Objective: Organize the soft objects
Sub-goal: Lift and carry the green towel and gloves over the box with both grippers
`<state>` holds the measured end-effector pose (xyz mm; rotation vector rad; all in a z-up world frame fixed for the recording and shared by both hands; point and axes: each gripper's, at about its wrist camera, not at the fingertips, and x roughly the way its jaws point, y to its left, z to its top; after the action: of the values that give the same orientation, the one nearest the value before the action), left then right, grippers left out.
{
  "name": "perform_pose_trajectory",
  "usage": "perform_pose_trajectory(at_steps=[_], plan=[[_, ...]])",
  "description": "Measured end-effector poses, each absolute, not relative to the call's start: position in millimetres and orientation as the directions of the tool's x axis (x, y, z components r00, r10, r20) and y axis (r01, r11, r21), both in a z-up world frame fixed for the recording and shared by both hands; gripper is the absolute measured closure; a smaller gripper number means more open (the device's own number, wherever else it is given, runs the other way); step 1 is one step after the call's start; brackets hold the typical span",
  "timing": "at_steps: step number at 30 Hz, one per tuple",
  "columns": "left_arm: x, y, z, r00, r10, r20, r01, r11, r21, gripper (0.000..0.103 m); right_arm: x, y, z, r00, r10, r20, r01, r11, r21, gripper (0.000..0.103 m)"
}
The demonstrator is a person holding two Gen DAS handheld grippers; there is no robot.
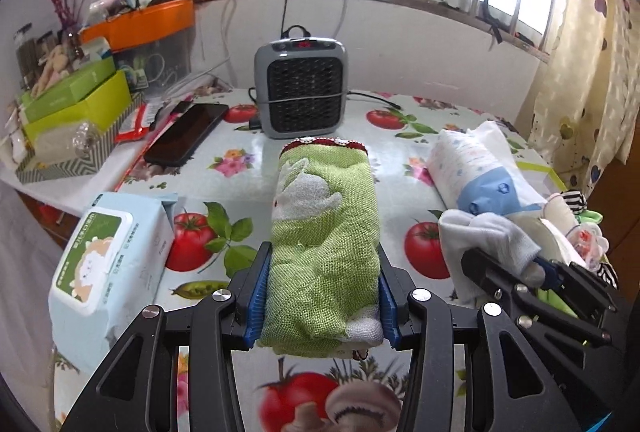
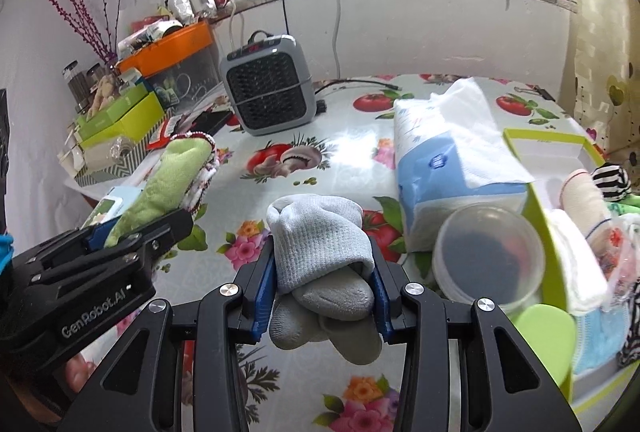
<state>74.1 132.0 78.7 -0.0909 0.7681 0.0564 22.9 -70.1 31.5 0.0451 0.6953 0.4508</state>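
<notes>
My left gripper (image 1: 323, 264) is shut on a folded green towel (image 1: 326, 228) with a white rabbit pattern, held above the flowered tablecloth; the same green towel (image 2: 168, 180) shows at the left of the right wrist view, in the left gripper (image 2: 120, 232). My right gripper (image 2: 323, 260) is shut on a rolled pair of grey-white socks (image 2: 320, 244), lifted off the table. In the left wrist view the right gripper (image 1: 532, 268) shows at the right edge with the pale socks (image 1: 488, 240) in it. A lime-green box (image 2: 548, 208) with rolled socks and cloths stands at the right.
A grey fan heater (image 1: 301, 88) stands at the table's back, its cord trailing right. A wet-wipes pack (image 1: 108, 272) lies front left, a dark phone (image 1: 184, 136) behind it. A tissue pack (image 2: 448, 160) and a round lidded tub (image 2: 488, 256) sit beside the green box. Cluttered boxes (image 1: 76, 112) fill the left.
</notes>
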Motion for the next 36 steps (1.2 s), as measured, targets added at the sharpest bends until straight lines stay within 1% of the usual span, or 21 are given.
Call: perform_pose_trajectory(at_steps=[11, 20, 27, 36], plan=[[61, 99, 100, 0.747, -0.031, -0.664, -0.015, 0.998, -0.063, 0.059, 11, -107, 56, 0.733, 0.390, -0.557, -0.341, 0.920, 0.194, 0.062], [61, 63, 109, 0.751, -0.093, -0.654, 0.059, 0.996, -0.074, 0.059, 7, -147, 65, 0.770, 0.342, -0.538, -0.279, 0.940, 0.198, 0.062], [65, 32, 114, 0.739, -0.165, -0.653, 0.129, 0.986, -0.104, 0.059, 2, -179, 68, 0.793, 0.294, -0.533, -0.230, 0.955, 0.185, 0.062], [72, -13, 115, 0.729, -0.222, -0.648, 0.208, 0.973, -0.099, 0.059, -2, -233, 61, 0.809, 0.198, -0.554, -0.125, 0.978, 0.166, 0.062]])
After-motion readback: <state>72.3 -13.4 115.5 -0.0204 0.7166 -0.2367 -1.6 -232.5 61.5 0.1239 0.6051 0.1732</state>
